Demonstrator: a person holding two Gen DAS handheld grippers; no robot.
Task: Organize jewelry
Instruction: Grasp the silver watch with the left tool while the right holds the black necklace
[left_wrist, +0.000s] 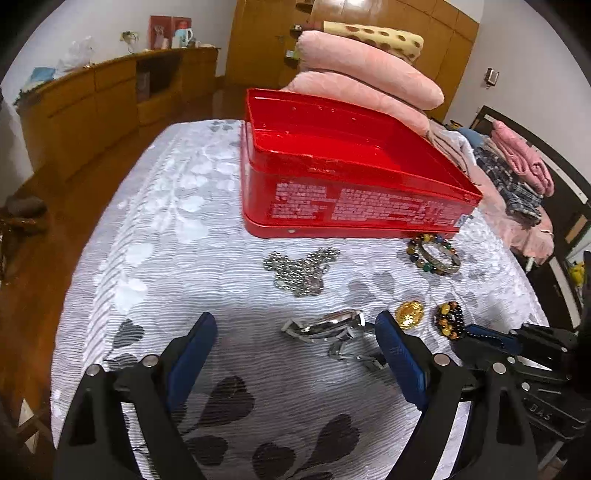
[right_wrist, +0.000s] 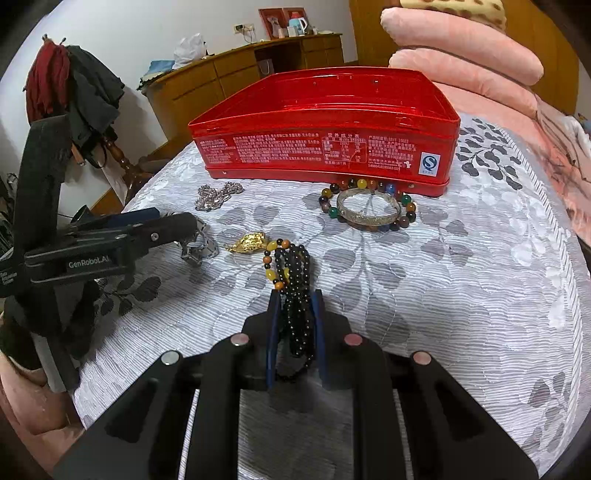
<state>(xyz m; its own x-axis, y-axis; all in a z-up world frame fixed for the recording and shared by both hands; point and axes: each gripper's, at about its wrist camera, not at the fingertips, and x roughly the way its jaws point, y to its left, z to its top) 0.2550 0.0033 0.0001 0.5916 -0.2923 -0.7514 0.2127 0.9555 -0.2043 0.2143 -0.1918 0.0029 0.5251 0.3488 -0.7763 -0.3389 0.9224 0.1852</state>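
Right of bangle (right_wrist: 369, 211): bare bedspread (right_wrist: 480, 258); open
Ahead: red tin (right_wrist: 325, 147) blocks; stacked pink pillows (right_wrist: 461, 55) behind

right tool (right_wrist: 295, 306) clamped on black bead necklace (right_wrist: 295, 280) | gold pendant (right_wrist: 249, 242) just left | silver bangle (right_wrist: 368, 214) inside multicolour bead bracelet (right_wrist: 404, 206), before red tin (right_wrist: 325, 147) | bed (right_wrist: 461, 277)

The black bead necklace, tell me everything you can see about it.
The black bead necklace is a multi-strand bunch of small glossy black beads, with a few larger amber, yellow and brown beads at its far end. It lies on the white patterned bedspread, beside a gold pendant. The right gripper is shut on its near strands.
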